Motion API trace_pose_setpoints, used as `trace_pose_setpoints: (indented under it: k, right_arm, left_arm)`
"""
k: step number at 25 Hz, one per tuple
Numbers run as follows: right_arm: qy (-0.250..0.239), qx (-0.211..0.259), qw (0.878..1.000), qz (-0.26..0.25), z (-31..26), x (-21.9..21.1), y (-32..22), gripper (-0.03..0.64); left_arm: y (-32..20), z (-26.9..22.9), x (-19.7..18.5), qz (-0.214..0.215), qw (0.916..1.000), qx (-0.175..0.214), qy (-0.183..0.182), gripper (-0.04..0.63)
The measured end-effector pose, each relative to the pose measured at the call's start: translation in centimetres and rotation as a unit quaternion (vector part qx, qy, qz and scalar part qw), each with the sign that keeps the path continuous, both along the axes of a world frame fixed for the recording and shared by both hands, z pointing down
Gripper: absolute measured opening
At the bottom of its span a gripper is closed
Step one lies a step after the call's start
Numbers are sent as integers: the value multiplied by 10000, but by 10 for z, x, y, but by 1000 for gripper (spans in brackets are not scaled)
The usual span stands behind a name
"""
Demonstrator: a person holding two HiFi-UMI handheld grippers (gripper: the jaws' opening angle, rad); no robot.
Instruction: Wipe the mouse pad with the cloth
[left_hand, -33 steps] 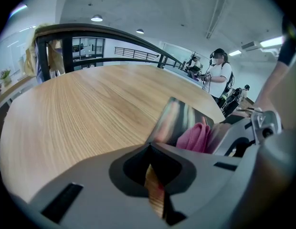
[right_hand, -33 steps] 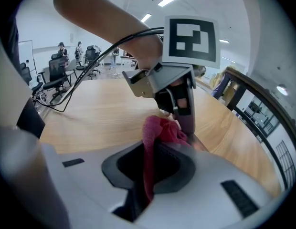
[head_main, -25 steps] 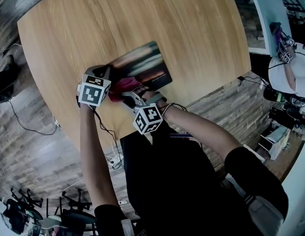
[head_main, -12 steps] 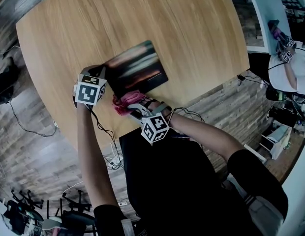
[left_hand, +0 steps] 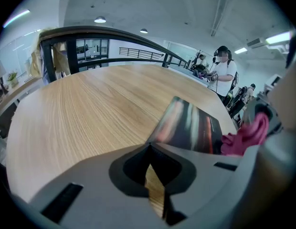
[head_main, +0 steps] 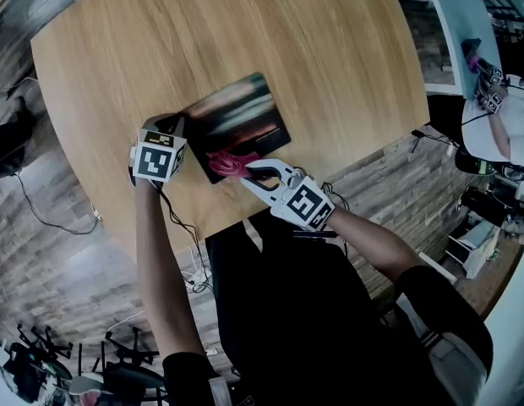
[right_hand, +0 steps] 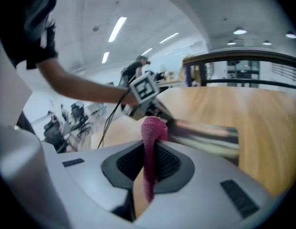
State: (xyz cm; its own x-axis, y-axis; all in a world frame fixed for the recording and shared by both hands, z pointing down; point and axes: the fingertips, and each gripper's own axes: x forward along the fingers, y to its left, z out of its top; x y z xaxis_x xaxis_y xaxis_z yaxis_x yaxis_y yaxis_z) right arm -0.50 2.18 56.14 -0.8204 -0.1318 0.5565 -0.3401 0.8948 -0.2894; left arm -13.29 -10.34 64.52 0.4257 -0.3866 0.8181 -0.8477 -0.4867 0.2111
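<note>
Nearest, at the table's near edge, the right gripper (head_main: pixel 255 174) reaches in from the right. Its jaws are pinched narrow on a pink cloth (head_main: pixel 227 161). In the right gripper view the cloth (right_hand: pixel 151 147) runs as a thin strip up between the jaws and bunches into a rounded fold above their tips. The bunched end lies on the near edge of the mouse pad (head_main: pixel 239 118), close to its near left corner.

Just left of the cloth is the left gripper (head_main: pixel 171 127), with its marker cube (head_main: pixel 158 161) towards the person. In the left gripper view its jaws (left_hand: pixel 149 149) are brought together at the tips with nothing gripped; only bare wood shows through the slit below them. The tips sit by the pad's left corner, but whether they press on it cannot be told.

The mouse pad (left_hand: pixel 192 128) is a dark rectangle with blurred reddish and pale streaks. It lies flat and turned at an angle on the round wooden table (head_main: pixel 245 32), towards its near side.

Farther off, beyond the table's far edge, a person (left_hand: pixel 224 75) in a white top stands in the room.
</note>
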Motion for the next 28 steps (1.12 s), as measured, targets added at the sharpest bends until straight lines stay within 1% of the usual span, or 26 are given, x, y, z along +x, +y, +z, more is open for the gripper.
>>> trace_pose_setpoints:
  k: [2, 4, 5, 7, 9, 10, 12, 13, 16, 18, 19, 22, 28]
  right_arm:
    - [-271, 98, 9963, 807, -25, 11, -45, 54]
    - [-366, 397, 9876, 1472, -45, 22, -87, 54]
    - [-335, 606, 9819, 1761, -52, 28, -107, 54]
    - [-48, 1093, 9682, 2248, -56, 42, -144, 54]
    - [485, 1530, 9533, 2560, -47, 56, -174, 54]
    - [784, 1699, 9469, 2616, -38, 61, -185, 54]
    - [1324, 1862, 9391, 2567, -13, 63, -201, 54]
    - [1531, 1820, 9386, 2500, 2, 61, -205, 54]
    - [1899, 1373, 9453, 2270, 50, 49, -204, 54]
    - [2041, 1117, 9489, 2132, 72, 42, -197, 54]
    - [2120, 1080, 9489, 2074, 78, 38, -194, 55]
    - [2260, 1070, 9497, 1887, 81, 28, -189, 55]
    - [2245, 1202, 9588, 1258, 81, 8, -177, 54]
  left_arm:
    - [1, 0, 0, -18, 10000, 7, -13, 23]
    - [2, 0, 0, -33, 10000, 15, -57, 23]
    - [1, 0, 0, -43, 10000, 31, -71, 23]
    - [0, -2, 1, -58, 9999, 45, -76, 23]
    - [-1, -1, 1, -49, 9999, 42, -99, 23]
    - [-1, -1, 1, -35, 9999, 29, -122, 23]
    - [0, 0, 1, 1, 9998, -10, -176, 23]
    - [0, 0, 1, 13, 9998, -20, -197, 23]
    - [0, 0, 1, 2, 9998, -37, -194, 23]
    - [1, 0, 3, -19, 9999, -46, -164, 23]
    - [1, 1, 4, -25, 9999, -51, -153, 23]
    - [1, 1, 2, -19, 9999, -48, -139, 23]
    - [1, 1, 2, -27, 9998, -49, -167, 23]
